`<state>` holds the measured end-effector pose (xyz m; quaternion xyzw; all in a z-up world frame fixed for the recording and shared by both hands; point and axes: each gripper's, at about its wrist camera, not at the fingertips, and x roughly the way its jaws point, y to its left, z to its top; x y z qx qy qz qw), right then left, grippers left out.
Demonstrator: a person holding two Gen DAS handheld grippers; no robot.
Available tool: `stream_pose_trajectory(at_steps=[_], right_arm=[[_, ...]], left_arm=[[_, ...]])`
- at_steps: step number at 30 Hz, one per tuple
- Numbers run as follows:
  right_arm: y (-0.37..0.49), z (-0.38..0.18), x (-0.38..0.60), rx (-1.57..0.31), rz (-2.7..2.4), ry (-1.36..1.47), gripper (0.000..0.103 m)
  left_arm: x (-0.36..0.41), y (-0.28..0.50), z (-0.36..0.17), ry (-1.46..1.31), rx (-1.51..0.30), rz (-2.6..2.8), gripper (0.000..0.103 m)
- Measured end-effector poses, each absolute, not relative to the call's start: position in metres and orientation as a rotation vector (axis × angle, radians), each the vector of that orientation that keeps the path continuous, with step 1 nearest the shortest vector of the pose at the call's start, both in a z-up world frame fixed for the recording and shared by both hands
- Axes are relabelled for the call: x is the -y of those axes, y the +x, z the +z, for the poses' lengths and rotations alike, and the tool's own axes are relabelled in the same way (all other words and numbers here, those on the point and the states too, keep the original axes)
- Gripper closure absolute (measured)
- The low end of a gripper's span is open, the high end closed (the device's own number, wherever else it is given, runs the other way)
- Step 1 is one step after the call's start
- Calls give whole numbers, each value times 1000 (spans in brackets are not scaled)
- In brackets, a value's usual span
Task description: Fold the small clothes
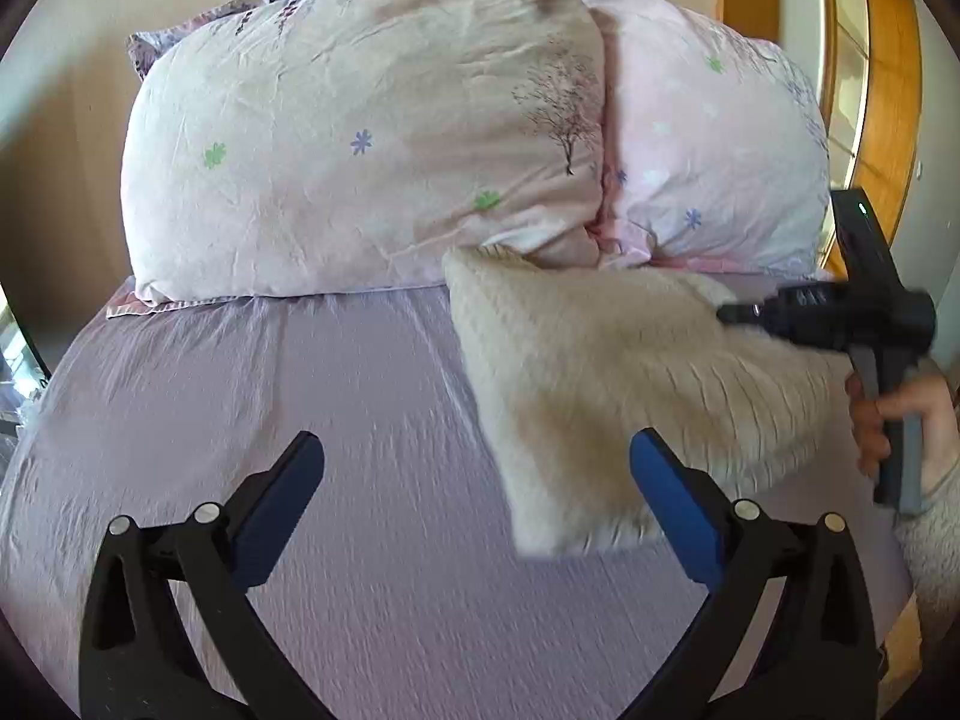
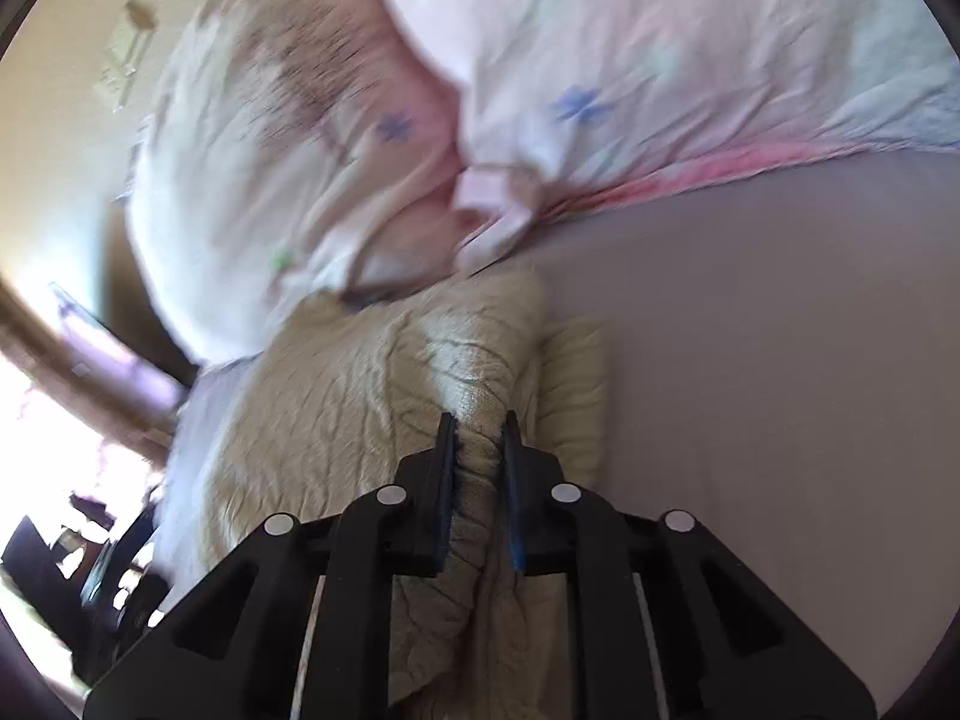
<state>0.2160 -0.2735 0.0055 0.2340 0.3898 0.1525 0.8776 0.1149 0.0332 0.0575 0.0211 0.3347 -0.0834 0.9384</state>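
While the right gripper point(image 2: 478, 420) pinches a bunched edge of the cream knit garment point(image 1: 600, 372) lifted over the bed point(image 1: 360, 390) near the pillows point(image 1: 360, 138), the left gripper point(image 1: 474, 480) hangs spread and empty. Judging by this, the cloth is being carried for laying out; next, the left should catch the free corner.

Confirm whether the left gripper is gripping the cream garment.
No: the left gripper is wide open over the sheet, while the cream garment hangs from the right gripper.

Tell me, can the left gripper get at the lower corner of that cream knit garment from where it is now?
Probably yes. The left gripper is open, and the cream knit garment, held up by the right gripper, hangs just beside its right finger with nothing between.
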Motion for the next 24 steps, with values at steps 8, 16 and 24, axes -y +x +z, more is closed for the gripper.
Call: stream_pose_trajectory(at_steps=[8, 16, 24], right_arm=[[172, 38, 290, -708, 278, 449, 74], [141, 0, 247, -863, 446, 315, 66], [71, 29, 266, -635, 350, 249, 10]], left_arm=[[-26, 101, 29, 92, -762, -145, 2], [-25, 91, 15, 62, -780, -162, 2], [-22, 89, 5, 17, -824, -147, 2]])
